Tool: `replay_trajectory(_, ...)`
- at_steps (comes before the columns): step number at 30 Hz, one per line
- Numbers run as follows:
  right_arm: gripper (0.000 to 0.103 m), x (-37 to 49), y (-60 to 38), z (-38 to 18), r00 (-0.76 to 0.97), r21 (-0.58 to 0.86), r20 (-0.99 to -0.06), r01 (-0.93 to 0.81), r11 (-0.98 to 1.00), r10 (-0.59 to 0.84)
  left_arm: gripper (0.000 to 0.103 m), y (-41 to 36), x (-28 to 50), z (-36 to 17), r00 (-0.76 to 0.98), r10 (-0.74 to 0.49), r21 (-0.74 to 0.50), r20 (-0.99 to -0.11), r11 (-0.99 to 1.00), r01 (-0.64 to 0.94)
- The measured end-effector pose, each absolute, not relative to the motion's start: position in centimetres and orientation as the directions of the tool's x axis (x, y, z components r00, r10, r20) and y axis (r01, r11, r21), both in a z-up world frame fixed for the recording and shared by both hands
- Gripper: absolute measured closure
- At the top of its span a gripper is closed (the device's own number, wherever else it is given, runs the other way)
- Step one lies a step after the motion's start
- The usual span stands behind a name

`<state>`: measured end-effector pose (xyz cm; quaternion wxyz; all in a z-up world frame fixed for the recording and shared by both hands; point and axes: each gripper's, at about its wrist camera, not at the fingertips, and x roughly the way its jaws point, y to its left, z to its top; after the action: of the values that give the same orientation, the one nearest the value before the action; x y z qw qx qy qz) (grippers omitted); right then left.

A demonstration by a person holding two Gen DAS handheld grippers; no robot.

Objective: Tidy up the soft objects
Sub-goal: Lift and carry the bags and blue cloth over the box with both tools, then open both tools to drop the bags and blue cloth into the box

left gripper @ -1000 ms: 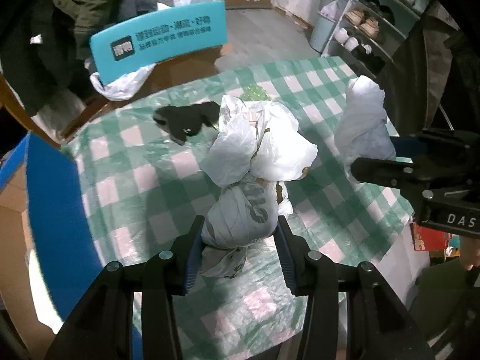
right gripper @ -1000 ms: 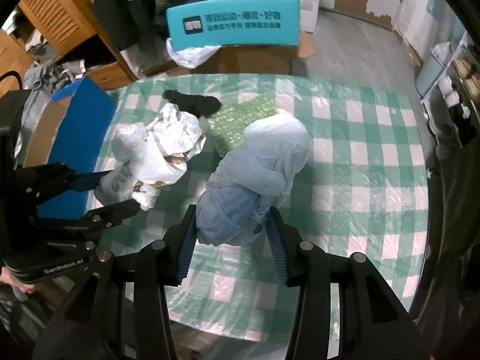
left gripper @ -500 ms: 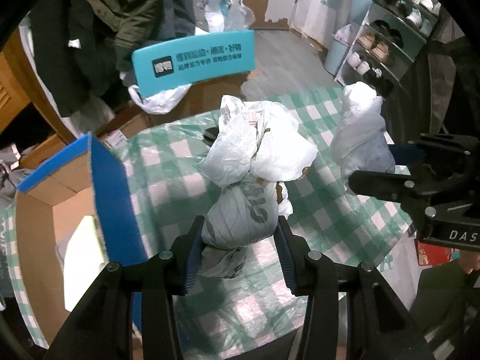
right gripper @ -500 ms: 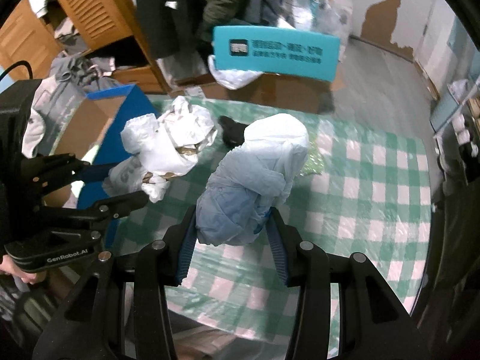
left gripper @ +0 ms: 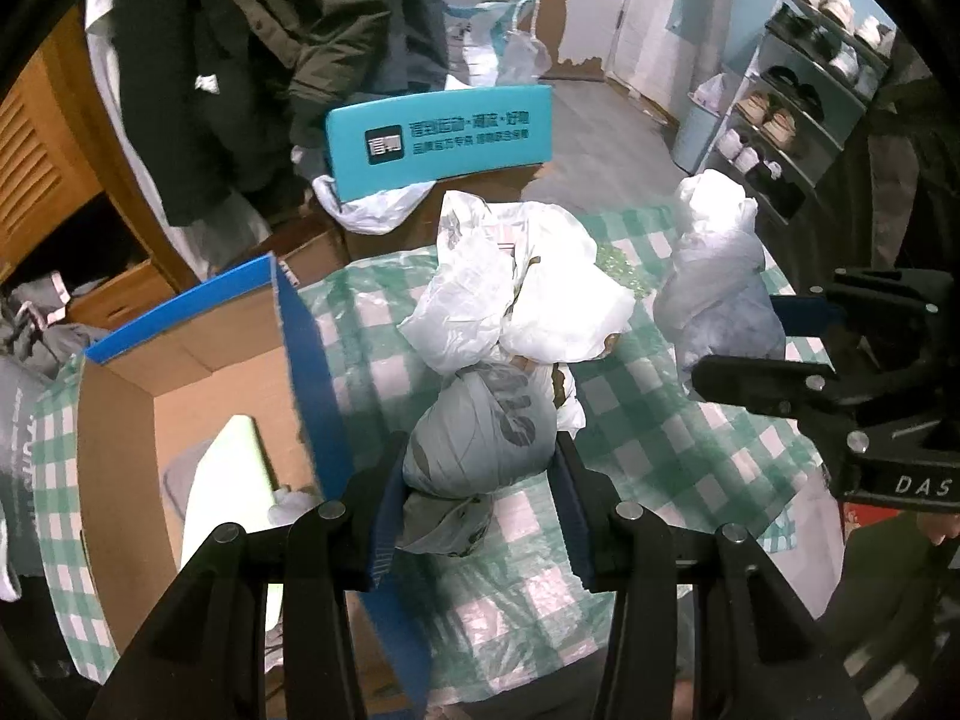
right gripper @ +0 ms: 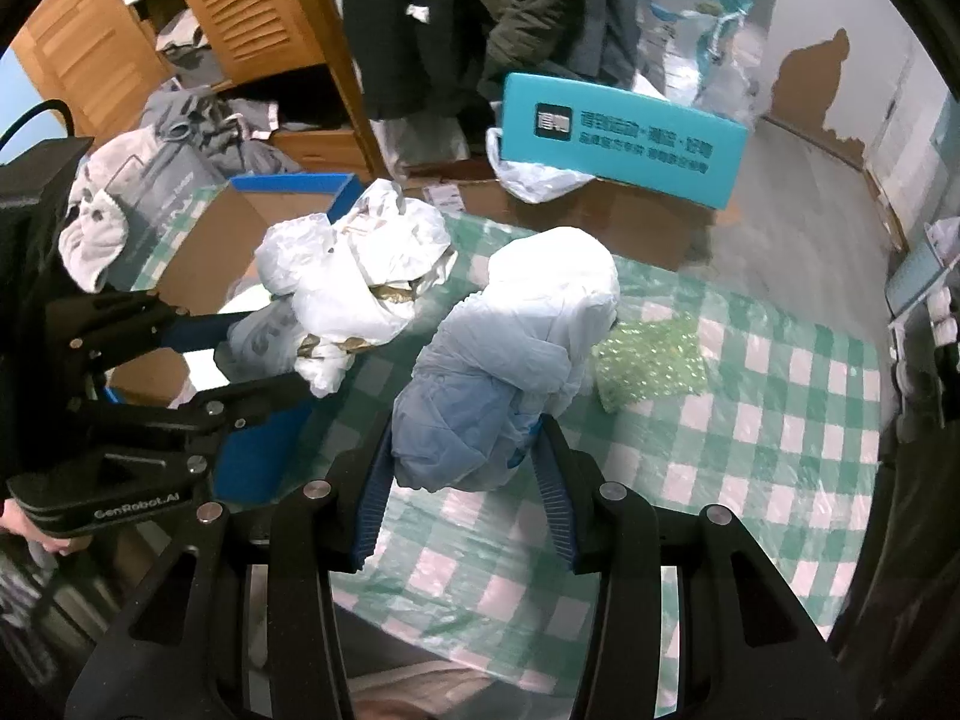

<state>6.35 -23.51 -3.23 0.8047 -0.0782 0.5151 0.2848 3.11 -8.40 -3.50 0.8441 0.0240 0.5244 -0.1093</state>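
Note:
My left gripper (left gripper: 477, 468) is shut on a white and grey plastic-bag bundle (left gripper: 498, 372) and holds it above the table, next to the blue-edged cardboard box (left gripper: 180, 372). My right gripper (right gripper: 465, 456) is shut on a pale blue and white bag bundle (right gripper: 510, 360), also lifted above the table. Each bundle shows in the other view: the white one (right gripper: 354, 282) at left, the blue one (left gripper: 714, 288) at right. A green bubble-wrap piece (right gripper: 648, 360) lies on the checked tablecloth (right gripper: 750, 420).
The open box at the left holds a pale green item (left gripper: 228, 480) and some white material. A teal chair back (left gripper: 438, 138) stands behind the table. Hanging coats (left gripper: 288, 60), a wooden cabinet (right gripper: 252, 18) and a shoe rack (left gripper: 798, 96) surround it.
Both grippers have lifted and moved left with their bundles. The cardboard box has come into view at the left, and the black item on the cloth is out of sight.

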Motion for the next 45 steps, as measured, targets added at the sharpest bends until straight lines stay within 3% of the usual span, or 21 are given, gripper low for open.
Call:
replay_trajectory(20,0.059,6.5,-16.9,-2.0,0.274,0.163,-0.873,-0.617,0.770,0.404,0.057,-2.5,2.0,-1.7,0.473,-0.120,-0.063,-0.873,0.989,0.135)
replay_trajectory(45,0.059,6.4,-6.4,-3.9,0.164,0.186,-0.892,-0.717,0.671,0.422,0.057,7.4,0.7,-3.8,0.460,-0.059,-0.083,-0.886,0.996,-0.032)
